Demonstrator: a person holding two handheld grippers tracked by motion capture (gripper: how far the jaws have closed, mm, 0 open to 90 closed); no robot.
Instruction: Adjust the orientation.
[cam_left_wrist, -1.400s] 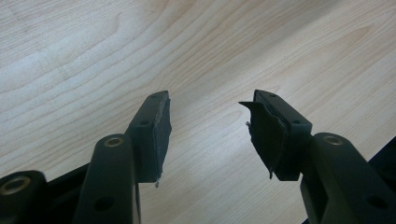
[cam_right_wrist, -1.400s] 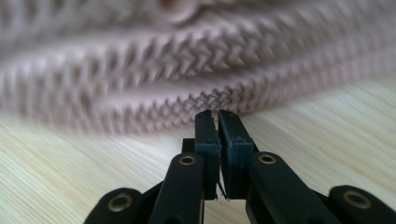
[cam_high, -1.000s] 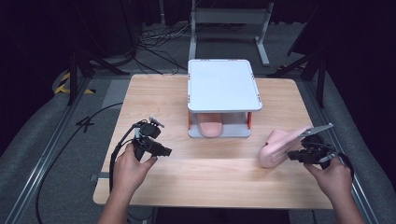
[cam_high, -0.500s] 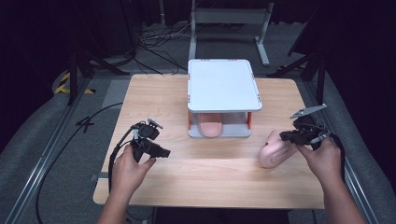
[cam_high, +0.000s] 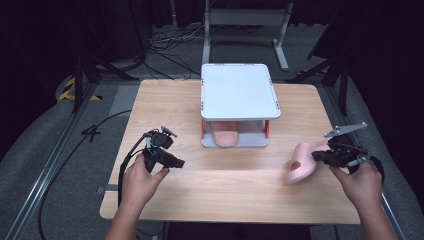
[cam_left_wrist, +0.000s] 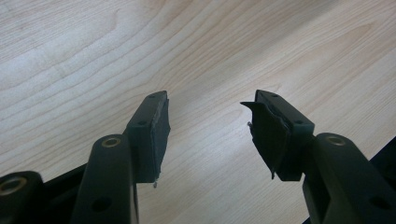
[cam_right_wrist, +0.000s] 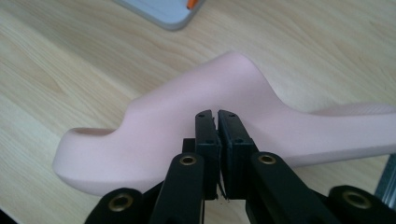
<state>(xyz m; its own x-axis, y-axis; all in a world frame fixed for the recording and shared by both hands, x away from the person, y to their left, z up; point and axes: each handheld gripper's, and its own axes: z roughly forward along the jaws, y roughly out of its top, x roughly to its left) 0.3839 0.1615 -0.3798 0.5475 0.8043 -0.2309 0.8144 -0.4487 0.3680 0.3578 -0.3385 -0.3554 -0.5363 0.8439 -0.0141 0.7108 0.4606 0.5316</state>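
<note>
Wooden table (cam_high: 235, 185) carries a white two-tier rack (cam_high: 239, 95) with one pink slipper (cam_high: 226, 137) on its lower shelf; the loose pink slipper (cam_high: 301, 165) lies right-front of the rack. Right gripper (cam_right_wrist: 217, 122) hovers over its strap, jaws pressed together and empty. Left gripper (cam_left_wrist: 205, 119), left-front of the rack, is spread. Risk: descending clenched, it shoves the slipper away instead of gripping.
</note>
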